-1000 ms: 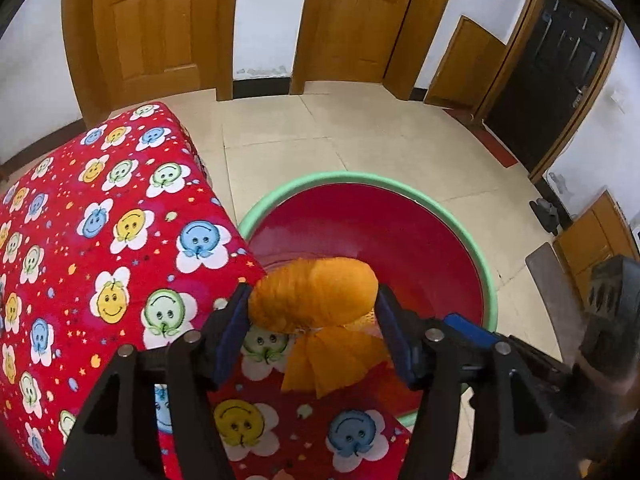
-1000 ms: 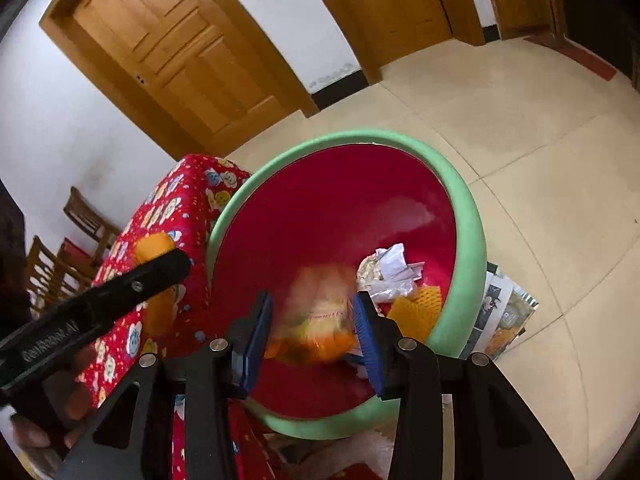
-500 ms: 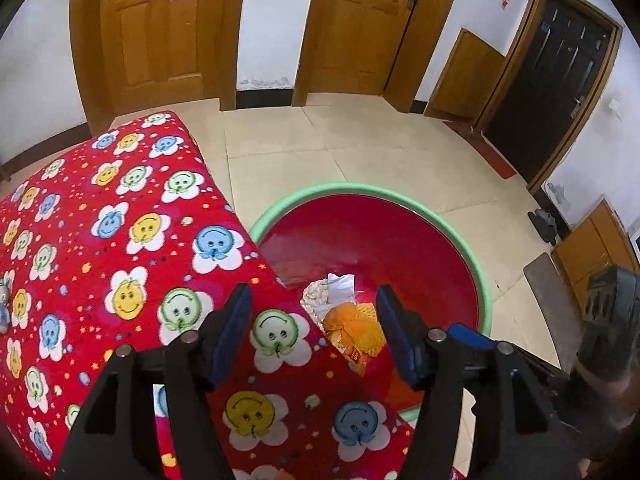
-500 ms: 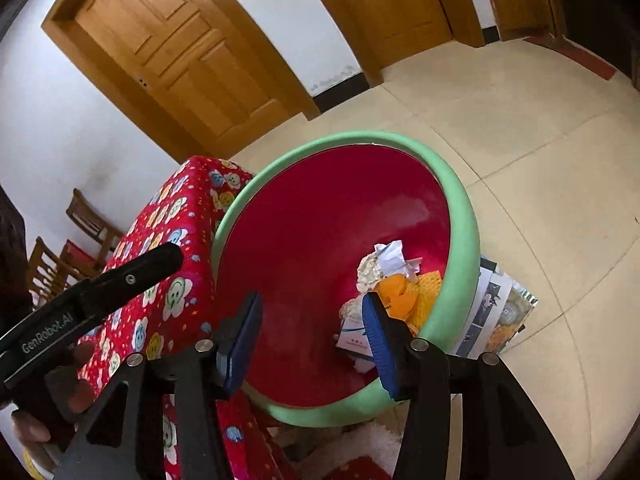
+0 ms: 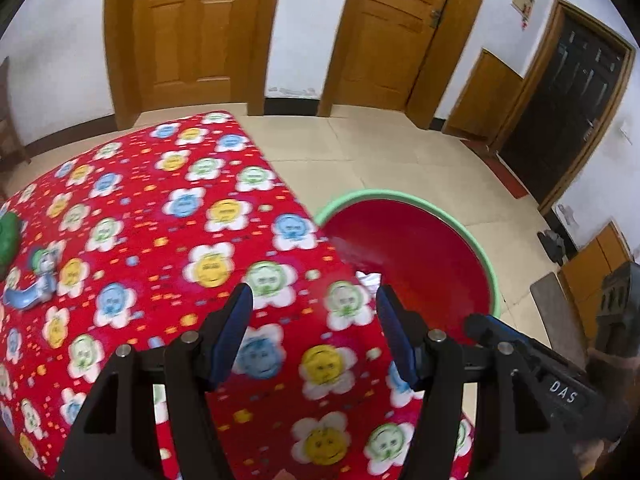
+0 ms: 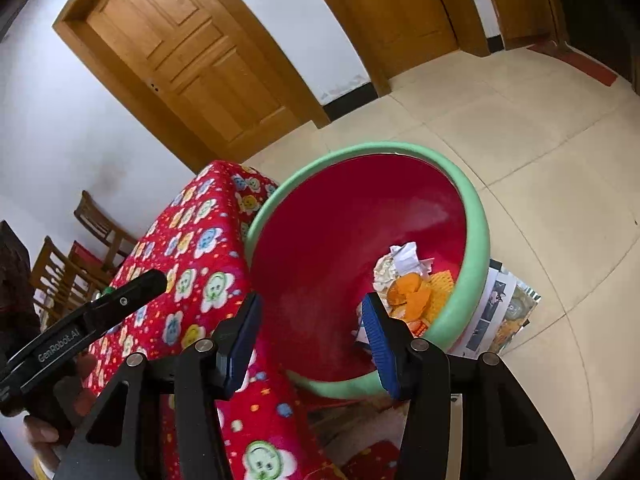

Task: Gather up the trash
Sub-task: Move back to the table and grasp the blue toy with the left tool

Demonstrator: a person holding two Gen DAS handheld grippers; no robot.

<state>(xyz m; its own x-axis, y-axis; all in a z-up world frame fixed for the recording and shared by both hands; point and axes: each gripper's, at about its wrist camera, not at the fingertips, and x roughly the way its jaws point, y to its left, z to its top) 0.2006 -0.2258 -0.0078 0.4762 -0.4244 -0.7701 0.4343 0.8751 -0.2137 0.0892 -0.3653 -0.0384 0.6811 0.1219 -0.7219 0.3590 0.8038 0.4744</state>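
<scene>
A red basin with a green rim (image 6: 478, 216) stands on the floor beside the table and also shows in the left wrist view (image 5: 490, 272). Inside it lie orange wrappers (image 6: 408, 294) and crumpled white paper (image 6: 402, 258); a scrap of white paper (image 5: 370, 278) shows in the left wrist view. My left gripper (image 5: 314, 334) is open and empty above the red flower-print tablecloth (image 5: 160, 220). My right gripper (image 6: 310, 334) is open and empty above the basin's near edge. The left gripper's body (image 6: 84, 324) shows at the left of the right wrist view.
A blue-and-white toy (image 5: 34, 280) and a green object (image 5: 8, 236) lie at the table's left edge. A printed paper (image 6: 504, 312) lies on the tiled floor under the basin. Wooden chairs (image 6: 64, 260) stand behind the table. Wooden doors (image 5: 192, 36) line the far wall.
Both grippers have let their orange trash fall into the basin and now stand open. The left gripper has swung left, back over the table.
</scene>
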